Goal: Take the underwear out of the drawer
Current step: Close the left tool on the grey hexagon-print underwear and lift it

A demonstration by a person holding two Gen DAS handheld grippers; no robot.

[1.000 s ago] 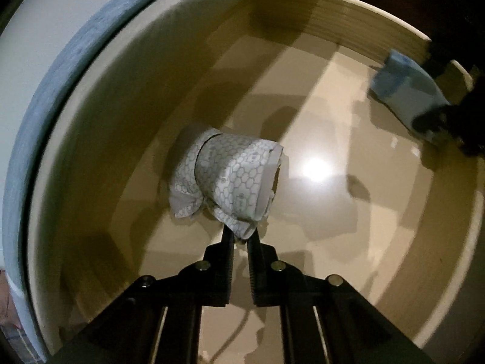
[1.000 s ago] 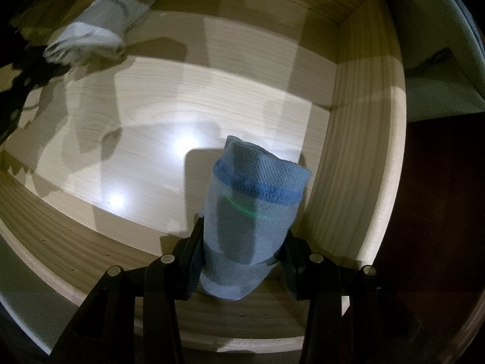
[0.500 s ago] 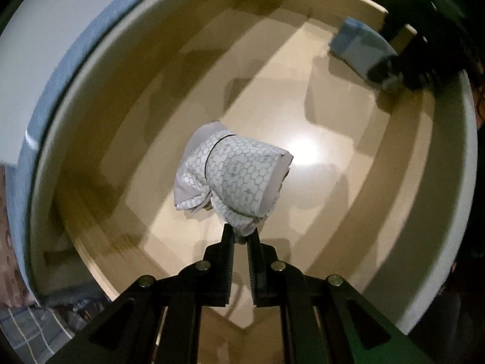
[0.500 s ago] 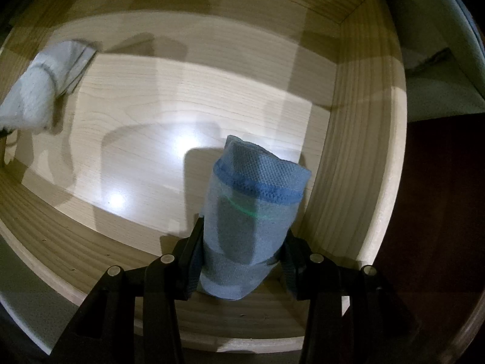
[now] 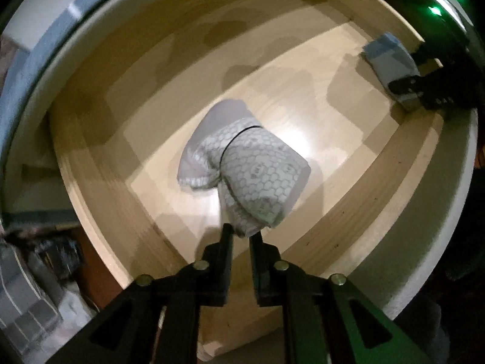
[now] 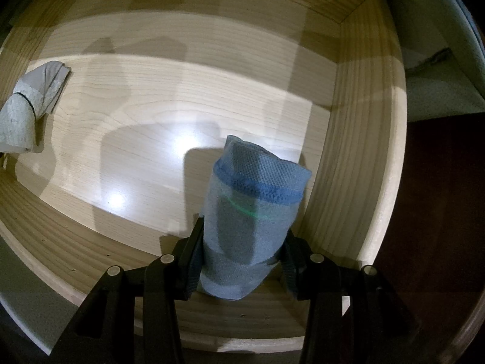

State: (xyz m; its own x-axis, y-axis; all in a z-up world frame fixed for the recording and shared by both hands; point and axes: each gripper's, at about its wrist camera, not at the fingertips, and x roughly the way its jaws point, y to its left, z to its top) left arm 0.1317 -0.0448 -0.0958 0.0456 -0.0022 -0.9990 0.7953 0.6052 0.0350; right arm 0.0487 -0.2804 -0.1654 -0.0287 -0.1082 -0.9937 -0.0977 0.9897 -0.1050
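Note:
My left gripper is shut on a hem of the rolled grey honeycomb-print underwear and holds it above the floor of the open wooden drawer. It also shows at the left edge of the right wrist view. My right gripper is shut around a rolled blue mesh underwear, near the drawer's right wall. The blue roll and right gripper show in the left wrist view, top right.
The drawer's pale floor holds nothing else. A white and grey-blue furniture edge curves on the left. Cluttered grey items lie below left outside the drawer. Dark floor lies to the right.
My left gripper has lifted and pulled back with the grey underwear, so more of the drawer's front and outside shows. The right gripper has stayed still with the blue roll.

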